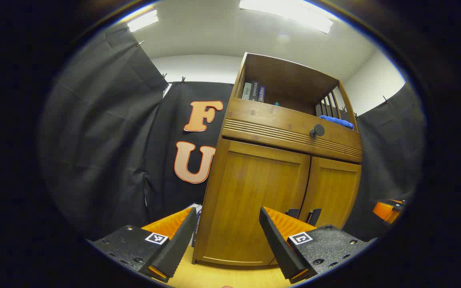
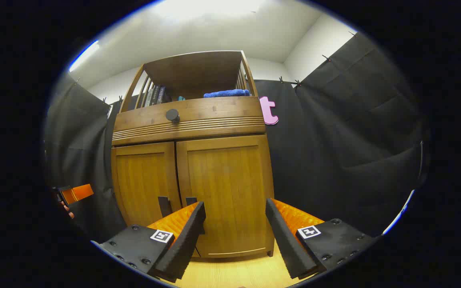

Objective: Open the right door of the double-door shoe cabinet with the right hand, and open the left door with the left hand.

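Note:
A brown wooden shoe cabinet stands ahead with both doors closed. In the left gripper view the left door (image 1: 254, 200) faces me and the right door (image 1: 332, 192) lies beyond it; two dark handles (image 1: 313, 216) sit low where the doors meet. My left gripper (image 1: 228, 224) is open in front of the left door, holding nothing. In the right gripper view the right door (image 2: 226, 188) is straight ahead, the left door (image 2: 144, 180) beside it, with the handles (image 2: 164, 206) just left of my open right gripper (image 2: 235, 218). Both grippers stand apart from the cabinet.
A drawer with a round dark knob (image 2: 172, 115) runs above the doors. The open shelf on top holds books (image 1: 253, 92) and a blue cloth (image 2: 226, 93). The other gripper's orange finger (image 2: 76, 193) shows at the left edge. The floor (image 2: 234, 272) is light wood.

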`<state>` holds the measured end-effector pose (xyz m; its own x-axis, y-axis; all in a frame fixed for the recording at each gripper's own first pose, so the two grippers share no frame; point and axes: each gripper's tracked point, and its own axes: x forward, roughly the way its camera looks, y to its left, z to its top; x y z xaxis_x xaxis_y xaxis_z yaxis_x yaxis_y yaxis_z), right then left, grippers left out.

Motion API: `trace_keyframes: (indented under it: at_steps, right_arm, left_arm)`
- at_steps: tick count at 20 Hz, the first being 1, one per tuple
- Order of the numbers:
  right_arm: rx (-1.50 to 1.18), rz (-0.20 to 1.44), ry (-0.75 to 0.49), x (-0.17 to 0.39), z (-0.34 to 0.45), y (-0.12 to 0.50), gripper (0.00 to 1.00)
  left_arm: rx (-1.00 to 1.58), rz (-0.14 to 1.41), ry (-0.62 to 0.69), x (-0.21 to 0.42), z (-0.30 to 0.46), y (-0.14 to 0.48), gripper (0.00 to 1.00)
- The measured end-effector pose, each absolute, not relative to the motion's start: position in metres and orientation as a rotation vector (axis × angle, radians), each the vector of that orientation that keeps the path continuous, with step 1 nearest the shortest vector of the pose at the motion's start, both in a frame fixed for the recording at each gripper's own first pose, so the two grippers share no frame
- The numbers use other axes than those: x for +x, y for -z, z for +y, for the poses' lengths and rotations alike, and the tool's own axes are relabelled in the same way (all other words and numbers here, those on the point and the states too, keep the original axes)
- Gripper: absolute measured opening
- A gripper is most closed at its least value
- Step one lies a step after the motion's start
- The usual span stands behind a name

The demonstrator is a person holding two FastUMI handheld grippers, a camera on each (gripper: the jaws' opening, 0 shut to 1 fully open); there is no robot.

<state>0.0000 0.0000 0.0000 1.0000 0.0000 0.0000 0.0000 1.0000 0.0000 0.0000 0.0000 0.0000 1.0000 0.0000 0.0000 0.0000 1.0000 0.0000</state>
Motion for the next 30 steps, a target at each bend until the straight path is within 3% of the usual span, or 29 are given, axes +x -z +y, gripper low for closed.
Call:
trace_keyframes:
  at_steps: [1, 2, 4, 8, 9, 10, 11, 14, 15, 16, 18, 19, 20, 25, 29, 30]
  right_arm:
    - [0.002, -0.001, -0.003, 0.000, 0.000, 0.002, 0.97]
    - [0.006, 0.003, -0.008, 0.000, 0.001, 0.004, 0.97]
    - [0.016, 0.014, -0.019, 0.000, 0.002, 0.010, 0.97]
    - [0.016, 0.025, -0.027, -0.001, 0.001, 0.012, 0.98]
    - [0.015, 0.025, -0.029, -0.004, 0.001, 0.013, 0.98]
    - [0.014, 0.024, -0.030, -0.007, 0.001, 0.014, 0.89]
    - [0.014, 0.022, -0.029, -0.007, 0.000, 0.013, 0.98]
    - [0.013, 0.036, -0.035, -0.014, 0.000, 0.018, 0.98]
    - [0.008, 0.039, -0.038, -0.018, 0.000, 0.019, 0.89]
    - [0.000, 0.039, -0.035, -0.022, -0.002, 0.018, 0.98]
    - [-0.011, 0.031, -0.035, -0.035, -0.004, 0.015, 1.00]
    - [-0.015, 0.026, -0.037, -0.041, -0.004, 0.014, 0.98]
    - [-0.020, 0.021, -0.037, -0.046, -0.005, 0.014, 0.89]
    - [-0.020, 0.028, -0.045, -0.061, -0.002, 0.016, 0.89]
    - [-0.009, 0.035, -0.037, -0.061, -0.005, 0.020, 0.89]
    - [-0.003, 0.041, -0.033, -0.060, -0.007, 0.022, 0.89]
  left_arm:
    - [0.007, -0.003, -0.015, -0.001, 0.005, -0.001, 0.98]
    - [0.016, -0.006, -0.026, -0.002, 0.009, -0.002, 0.91]
    - [0.033, -0.010, -0.046, -0.005, 0.017, -0.004, 0.98]
    - [0.045, -0.018, -0.079, -0.012, 0.028, -0.007, 0.94]
    - [0.045, -0.017, -0.081, -0.014, 0.028, -0.006, 0.94]
    - [0.044, -0.017, -0.082, -0.015, 0.027, -0.007, 0.94]
    - [0.043, -0.019, -0.079, -0.017, 0.026, -0.007, 0.94]
    - [0.047, -0.019, -0.074, -0.023, 0.024, -0.006, 0.94]
    - [0.042, -0.028, -0.067, -0.024, 0.021, -0.008, 0.94]
    - [0.037, -0.033, -0.057, -0.025, 0.018, -0.009, 0.95]
    - [0.041, -0.028, -0.045, -0.028, 0.014, -0.006, 0.94]
    - [0.041, -0.027, -0.040, -0.032, 0.012, -0.005, 0.94]
    - [0.036, -0.025, -0.036, -0.035, 0.011, -0.005, 0.95]
    - [0.042, -0.011, -0.029, -0.044, 0.008, 0.001, 0.98]
    - [0.063, 0.000, -0.008, -0.047, 0.001, 0.005, 0.94]
    - [0.074, 0.007, -0.002, -0.048, -0.001, 0.009, 0.98]
